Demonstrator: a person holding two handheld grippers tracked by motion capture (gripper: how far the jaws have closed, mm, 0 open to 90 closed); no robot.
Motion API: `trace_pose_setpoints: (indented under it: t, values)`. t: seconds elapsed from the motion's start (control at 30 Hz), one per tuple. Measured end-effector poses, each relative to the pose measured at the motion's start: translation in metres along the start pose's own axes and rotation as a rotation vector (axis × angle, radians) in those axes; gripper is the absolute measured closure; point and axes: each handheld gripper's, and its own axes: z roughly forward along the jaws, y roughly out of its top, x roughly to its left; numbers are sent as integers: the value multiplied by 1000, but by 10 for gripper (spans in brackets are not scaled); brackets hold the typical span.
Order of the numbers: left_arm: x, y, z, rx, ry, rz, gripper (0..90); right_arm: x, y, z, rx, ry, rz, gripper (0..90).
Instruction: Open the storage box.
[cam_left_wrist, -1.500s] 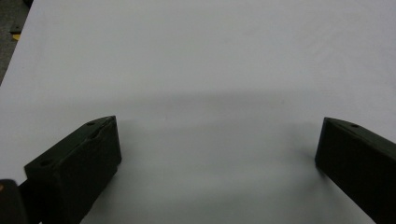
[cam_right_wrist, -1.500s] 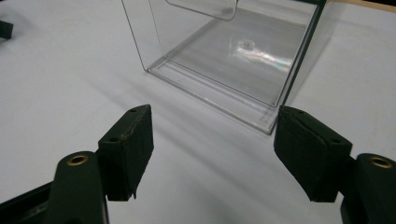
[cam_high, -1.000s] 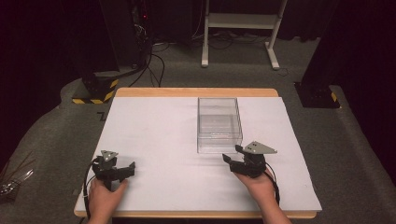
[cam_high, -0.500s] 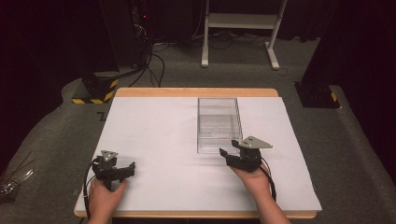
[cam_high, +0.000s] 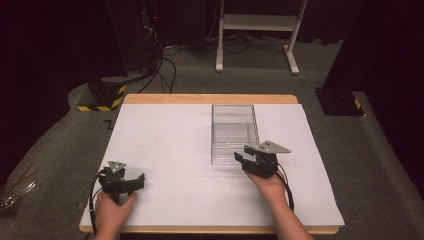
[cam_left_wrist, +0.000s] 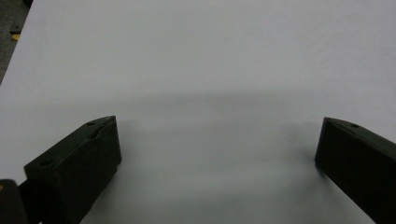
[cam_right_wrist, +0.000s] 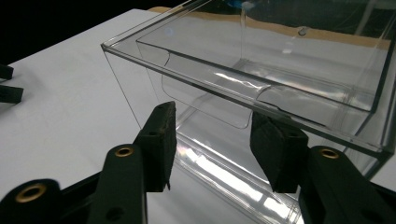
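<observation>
while the left claw (cam_high: 131, 183) rests wide open on the bare white sheet at the near left of the worktop (cam_high: 210, 99), unmoved from a second ago, the right claw (cam_high: 244, 157) has crept forward from just short of the box (cam_high: 234, 131) to its near end. its jaws have just been closing and now stand at a middling gap, one on each side of the curved finger notch in the near wall. seen from the right gripper view, the pads (cam_right_wrist: 161, 140) look close to the clear plastic, but i cannot tell that they press on it, so nothing is held yet. the box (cam_right_wrist: 261, 84) sits right of centre on the worktop, long axis running near to far, open at the top. this change reads as the start of a grip on the near wall, probably to pull out an inner tray or drag the box nearer.
</observation>
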Motion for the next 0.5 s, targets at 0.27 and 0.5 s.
trace_pose_setpoints:
  t: [0.27, 0.5]
  values:
    - [0, 0, 0, -1, 0, 0, 4, -6, -1, 4, -9, 33, -8, 609]
    - [0, 0, 0, -1, 0, 0, 4, -12, -2, 6, -21, 67, 1, 647]
